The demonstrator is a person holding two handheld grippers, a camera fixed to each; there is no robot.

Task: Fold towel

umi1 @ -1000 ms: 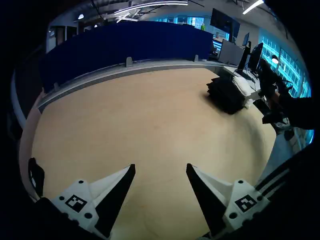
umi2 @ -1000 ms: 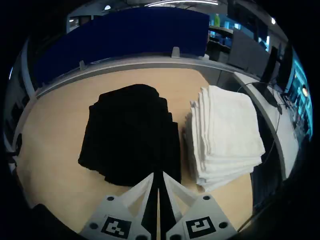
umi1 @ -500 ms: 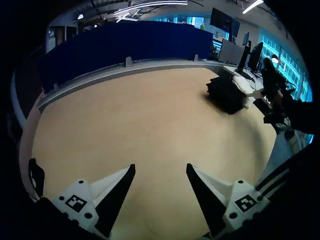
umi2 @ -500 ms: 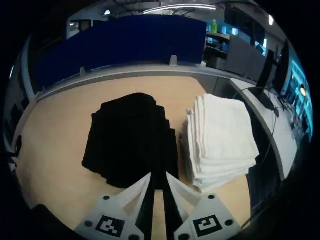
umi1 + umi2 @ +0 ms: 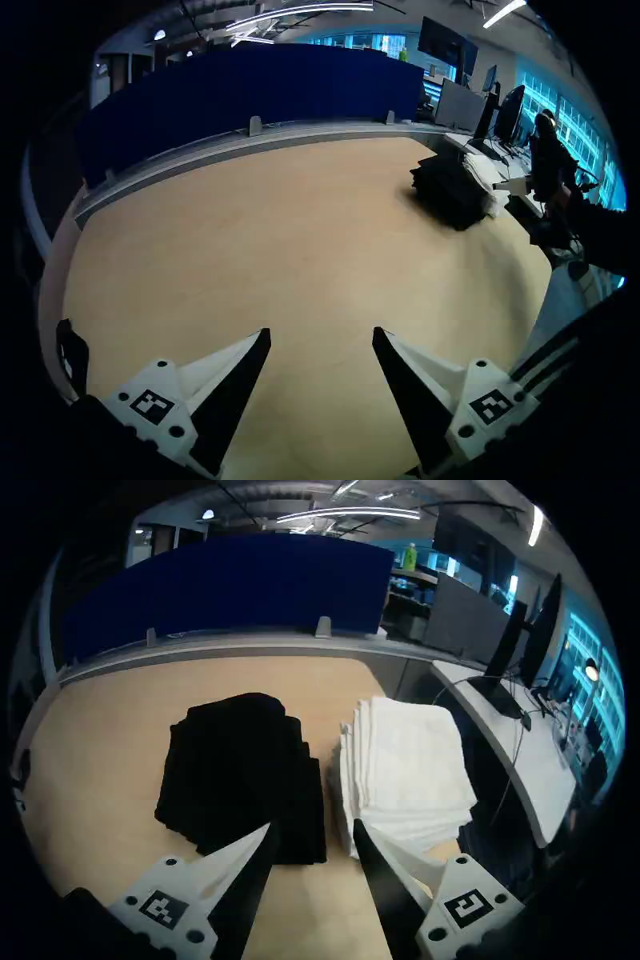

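Just beyond the parted right tongs (image 5: 312, 824), seemingly apart, lie stacked towels (image 5: 404, 760).

Both the left gripper (image 5: 320, 330) and the right gripper (image 5: 314, 824) are showing white wedge fingers, black inner faces and square black-and-white markers. At four o'clock in the left gripper view, the person is wearing dark clothing (image 5: 560, 352) with white stripes.

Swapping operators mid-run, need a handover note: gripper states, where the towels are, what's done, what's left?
Left gripper: open, holding nothing, low over the wooden table.
Right gripper: open, holding nothing, at the near edge of the two stacks.
Towels: in the right gripper view, the black towel stack sits left of the white towel stack, side by side near the table's end.
Done: no towel taken or spread out yet.
Left: probably grab one towel, lay it out, fold it.
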